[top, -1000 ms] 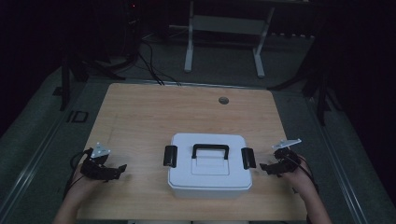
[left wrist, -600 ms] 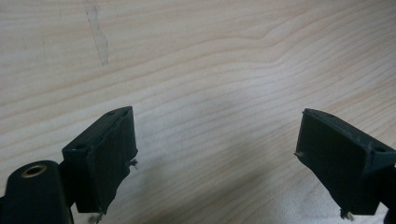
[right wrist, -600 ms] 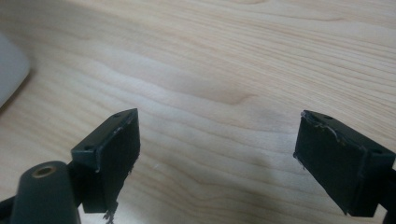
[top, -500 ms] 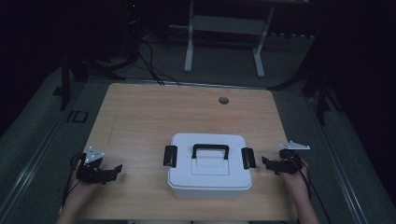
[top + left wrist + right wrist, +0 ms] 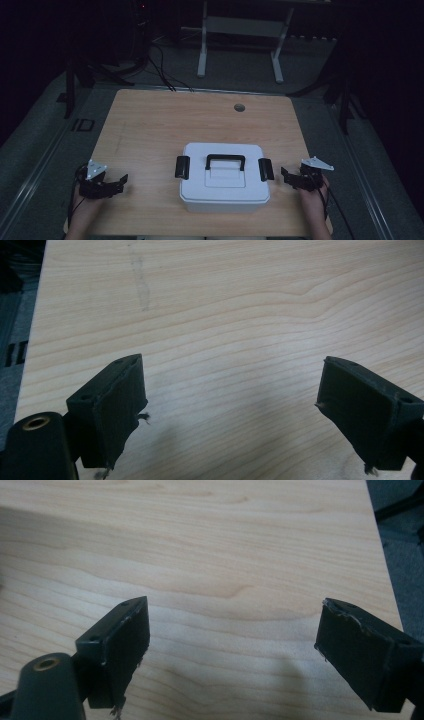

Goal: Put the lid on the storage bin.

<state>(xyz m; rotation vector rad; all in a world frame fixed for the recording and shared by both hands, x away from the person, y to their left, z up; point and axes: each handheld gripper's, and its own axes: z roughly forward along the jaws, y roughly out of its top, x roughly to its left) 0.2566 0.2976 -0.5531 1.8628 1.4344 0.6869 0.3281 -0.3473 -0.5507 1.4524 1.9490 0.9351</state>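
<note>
A white plastic box [image 5: 225,192] with a black carry handle [image 5: 225,160] and a black latch on each side [image 5: 182,167] [image 5: 266,169] stands near the front of the wooden table [image 5: 165,120], lid down. My left gripper [image 5: 119,183] rests low over the table to the box's left, open, pointing toward it. My right gripper [image 5: 285,177] is just right of the right latch, open, a small gap away from it. In the left gripper view the gripper [image 5: 230,390] has bare wood between its wide-apart jaws. The right gripper [image 5: 232,630] looks the same in its own view.
A round cable hole [image 5: 239,107] sits near the table's far edge. Beyond the table a white stand [image 5: 202,45] and dark cables [image 5: 160,70] lie on the grey floor. The table's right edge [image 5: 385,570] is close to my right gripper.
Both grippers have drifted slightly toward the table's front edge, the left one also a little outward. The box has not moved.
</note>
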